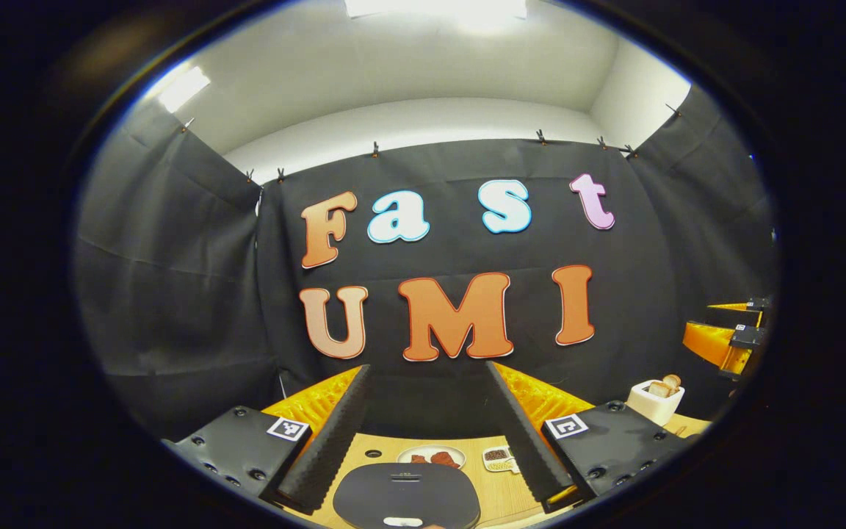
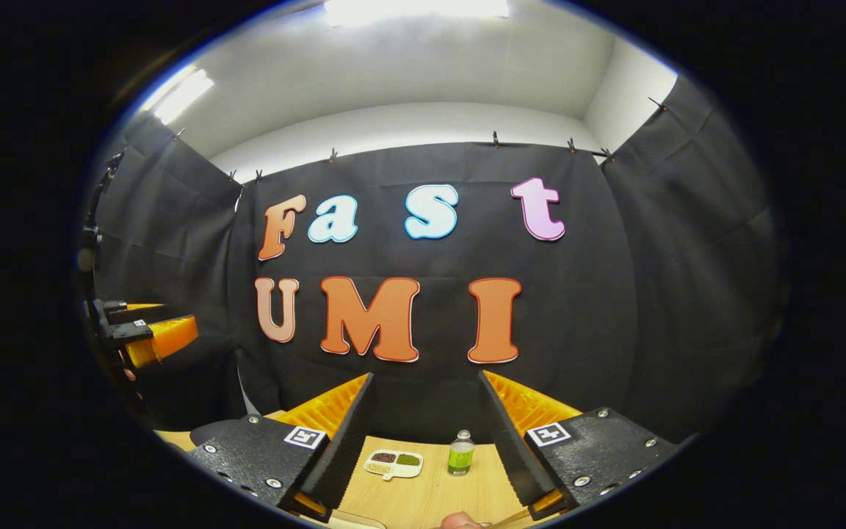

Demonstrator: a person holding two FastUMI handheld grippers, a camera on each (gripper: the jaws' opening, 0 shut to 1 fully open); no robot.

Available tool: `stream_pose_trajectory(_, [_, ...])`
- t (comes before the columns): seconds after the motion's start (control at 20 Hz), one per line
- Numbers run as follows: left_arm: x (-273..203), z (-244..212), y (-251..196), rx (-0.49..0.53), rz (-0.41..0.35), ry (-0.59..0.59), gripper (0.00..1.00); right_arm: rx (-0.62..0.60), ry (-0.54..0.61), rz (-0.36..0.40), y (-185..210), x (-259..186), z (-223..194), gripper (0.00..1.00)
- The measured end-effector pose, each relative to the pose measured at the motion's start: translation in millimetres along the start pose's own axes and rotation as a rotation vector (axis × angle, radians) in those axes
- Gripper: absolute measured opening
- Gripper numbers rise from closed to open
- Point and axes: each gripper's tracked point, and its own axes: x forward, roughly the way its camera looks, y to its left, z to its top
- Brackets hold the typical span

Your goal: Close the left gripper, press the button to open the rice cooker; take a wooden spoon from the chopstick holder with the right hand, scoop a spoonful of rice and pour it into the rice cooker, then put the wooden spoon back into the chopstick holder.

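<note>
We hold the left hand-held gripper [image 1: 429, 433] above the rice cooker [image 1: 406, 497], whose dark lid is still down; the fingers stand wide apart and must close before pressing the button. The right hand-held gripper [image 2: 423, 441] is also wide and empty. The chopstick holder [image 1: 656, 400] waits near the right edge of the table [image 1: 496, 492].

on the wooden table [image 2: 423, 492] in front of you sits a white divided dish [image 2: 393, 463] with dark, green and pale fillings, and just to its right a small green bottle [image 2: 460, 454] stands upright. in the left gripper view a white plate [image 1: 431, 456] holds reddish-brown pieces.
</note>
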Motion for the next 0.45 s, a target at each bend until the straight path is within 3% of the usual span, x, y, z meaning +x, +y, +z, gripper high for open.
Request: stream_pose_trajectory(0.45, [2.1,-4.0,-10.7,-0.004,-0.015,0.016,1.00,0.004,0.004,0.000,-0.8,1.6,9.7,0.84])
